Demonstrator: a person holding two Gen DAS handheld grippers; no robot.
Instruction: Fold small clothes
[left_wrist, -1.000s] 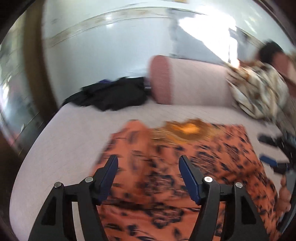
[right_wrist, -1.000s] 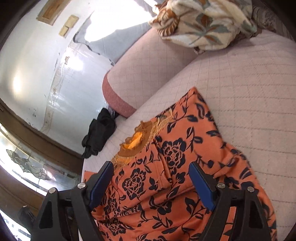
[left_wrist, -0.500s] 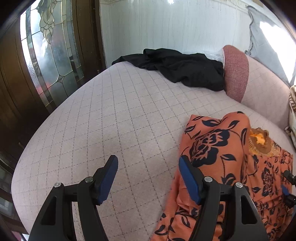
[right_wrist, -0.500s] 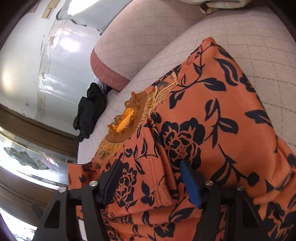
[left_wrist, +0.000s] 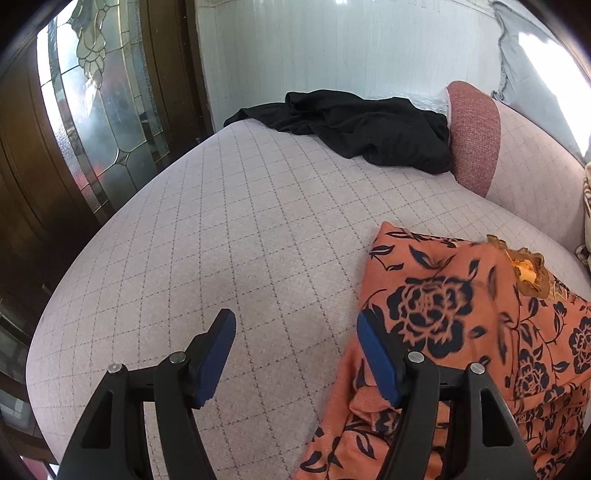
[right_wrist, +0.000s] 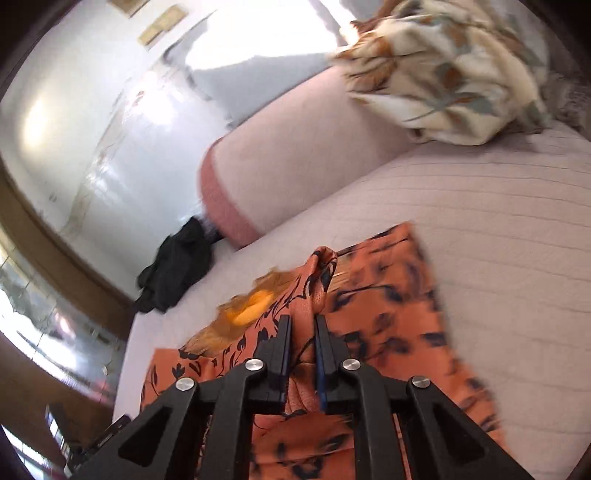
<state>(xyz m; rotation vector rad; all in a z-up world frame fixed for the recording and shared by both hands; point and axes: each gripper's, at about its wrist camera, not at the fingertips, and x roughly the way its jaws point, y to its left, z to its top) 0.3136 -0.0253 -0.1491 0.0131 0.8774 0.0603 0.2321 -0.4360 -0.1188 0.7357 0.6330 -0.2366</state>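
Orange garment (left_wrist: 480, 317) with navy floral print, black cloth (left_wrist: 362, 125) at one o'clock, pale pink quilted-diamond cushion (left_wrist: 221, 236), cream leaf-patterned blanket (right_wrist: 443, 70).

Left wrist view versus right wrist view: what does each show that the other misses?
Only the left wrist view shows the open left claw over bare bed, and the glass door. Only the right wrist view shows the right claw shut on a pinched fold, and the floral blanket. Both show the orange garment, black clothing and the bolster.
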